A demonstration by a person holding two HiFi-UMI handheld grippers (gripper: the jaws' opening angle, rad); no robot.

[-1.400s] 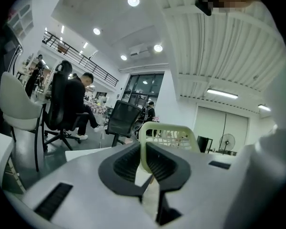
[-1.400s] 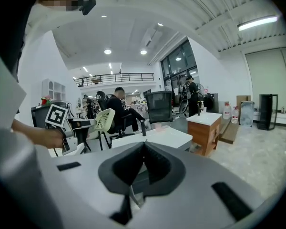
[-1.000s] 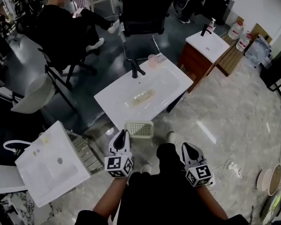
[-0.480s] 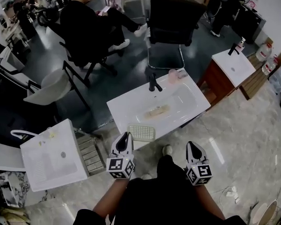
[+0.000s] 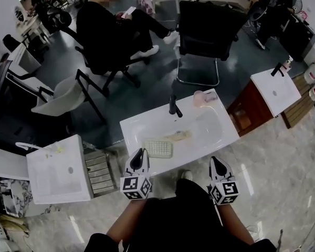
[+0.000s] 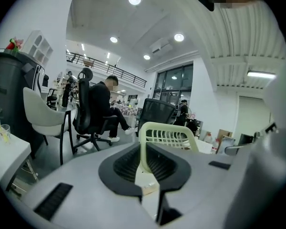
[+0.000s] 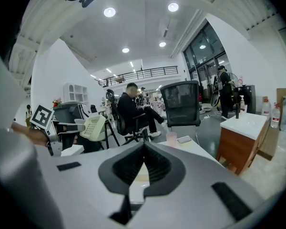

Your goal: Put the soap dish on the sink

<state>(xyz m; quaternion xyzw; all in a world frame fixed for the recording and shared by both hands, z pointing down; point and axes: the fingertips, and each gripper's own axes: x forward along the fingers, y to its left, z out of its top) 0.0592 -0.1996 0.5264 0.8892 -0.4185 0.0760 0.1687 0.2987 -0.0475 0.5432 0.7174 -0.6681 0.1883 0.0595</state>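
Observation:
The soap dish [image 5: 158, 148] is a pale slotted tray, and my left gripper [image 5: 140, 153] is shut on its near edge. In the head view it hangs over the front left part of the white sink [image 5: 215, 133]; whether it touches the sink is unclear. The left gripper view shows the soap dish [image 6: 168, 136] standing up between the shut left gripper [image 6: 144, 162]. My right gripper [image 5: 214, 160] is shut and empty, just off the sink's front right edge. The right gripper view shows the shut right gripper [image 7: 143, 146] and the soap dish [image 7: 93, 127] off to the left.
On the sink stand a black faucet [image 5: 173, 105] and a pink cup [image 5: 199, 98], and a pale bar [image 5: 177, 136] lies in the basin. Another white sink [image 5: 58, 175] sits at the left, a cabinet sink [image 5: 275, 91] at the right. A black chair [image 5: 205, 25] and a seated person [image 5: 107, 30] are behind.
I have moved closer to the sink. The soap dish, still in the left gripper, went from in front of the sink's front edge to over its front left part.

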